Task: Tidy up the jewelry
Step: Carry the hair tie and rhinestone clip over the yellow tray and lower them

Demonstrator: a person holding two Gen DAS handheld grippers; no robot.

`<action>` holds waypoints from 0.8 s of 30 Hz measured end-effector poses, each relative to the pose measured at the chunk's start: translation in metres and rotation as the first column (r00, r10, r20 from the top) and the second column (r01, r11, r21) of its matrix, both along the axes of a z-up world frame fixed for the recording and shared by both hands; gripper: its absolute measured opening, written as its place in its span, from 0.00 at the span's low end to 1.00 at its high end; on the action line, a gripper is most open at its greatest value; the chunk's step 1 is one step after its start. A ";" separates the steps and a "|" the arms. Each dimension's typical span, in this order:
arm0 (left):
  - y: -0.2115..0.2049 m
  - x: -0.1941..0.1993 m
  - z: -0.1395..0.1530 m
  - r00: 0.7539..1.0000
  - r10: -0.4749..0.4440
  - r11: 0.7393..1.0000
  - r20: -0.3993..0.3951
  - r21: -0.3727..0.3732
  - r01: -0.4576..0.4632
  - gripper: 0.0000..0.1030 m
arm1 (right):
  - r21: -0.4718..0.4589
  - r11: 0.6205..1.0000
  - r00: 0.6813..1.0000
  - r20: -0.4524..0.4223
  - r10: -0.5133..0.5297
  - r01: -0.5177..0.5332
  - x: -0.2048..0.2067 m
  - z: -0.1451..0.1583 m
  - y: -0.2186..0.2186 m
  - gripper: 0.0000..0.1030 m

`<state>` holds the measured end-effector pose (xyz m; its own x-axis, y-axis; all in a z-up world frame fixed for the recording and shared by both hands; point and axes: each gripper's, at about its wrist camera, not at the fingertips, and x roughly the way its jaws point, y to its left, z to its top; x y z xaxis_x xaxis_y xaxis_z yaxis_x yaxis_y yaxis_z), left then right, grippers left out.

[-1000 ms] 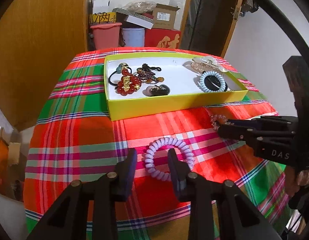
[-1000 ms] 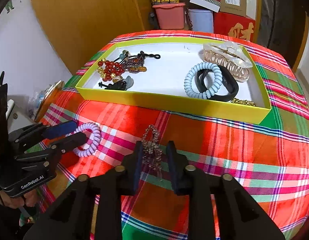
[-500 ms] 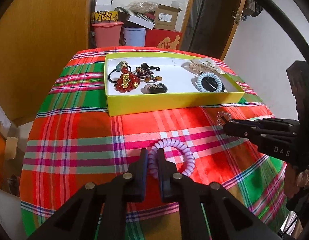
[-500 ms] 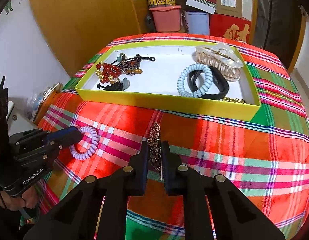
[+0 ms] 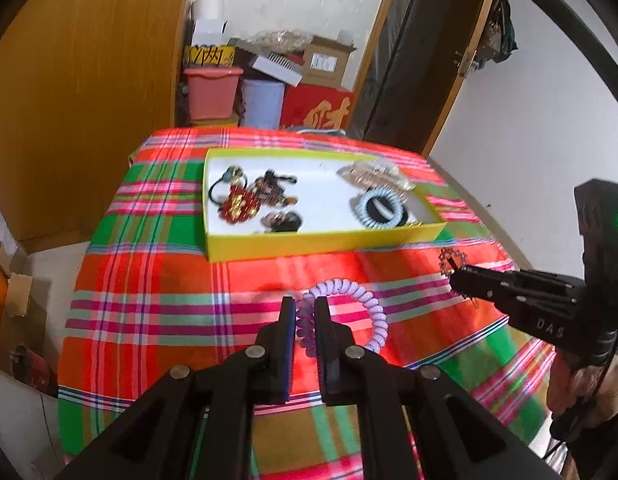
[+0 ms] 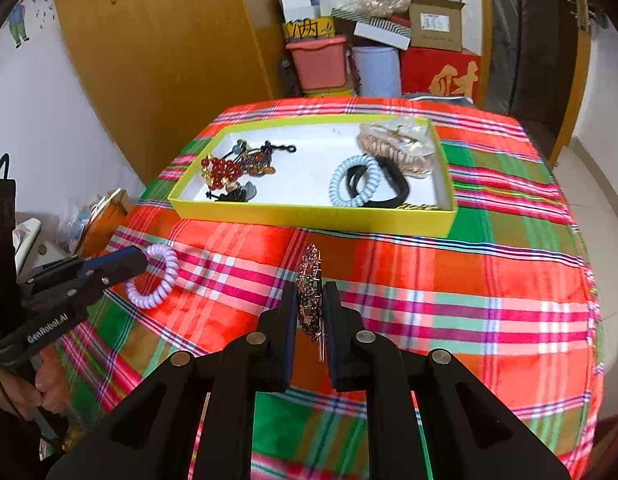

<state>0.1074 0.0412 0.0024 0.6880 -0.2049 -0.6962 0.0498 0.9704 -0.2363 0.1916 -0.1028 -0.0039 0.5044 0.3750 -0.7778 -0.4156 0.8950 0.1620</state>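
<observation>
A yellow tray (image 5: 309, 242) (image 6: 309, 216) sits on the plaid-covered table and holds several pieces of jewelry and hair ties. My left gripper (image 5: 305, 308) is shut on a lilac spiral hair tie (image 5: 361, 300), held lifted above the cloth in front of the tray; the tie also shows in the right wrist view (image 6: 159, 280). My right gripper (image 6: 309, 296) is shut on a sparkly beaded hair clip (image 6: 309, 280), held upright above the cloth; the clip also shows in the left wrist view (image 5: 453, 258).
The tray holds a red bead bracelet (image 6: 221, 170), a pale blue spiral tie (image 6: 355, 180), a black band (image 6: 393, 188) and a beige claw clip (image 6: 397, 146). Boxes and bins (image 6: 349, 60) stand behind the table. A wooden wardrobe (image 6: 161, 40) is at the left.
Both grippers closed: the left on the lilac spiral tie, the right on the beaded clip. Both have since risen from the cloth with their items.
</observation>
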 end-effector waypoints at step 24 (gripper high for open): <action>-0.012 -0.024 0.072 0.994 0.008 1.000 0.111 -0.020 -0.006 0.09 | 0.048 0.998 0.987 0.153 -0.041 0.034 -0.038 0.076 -0.037 0.12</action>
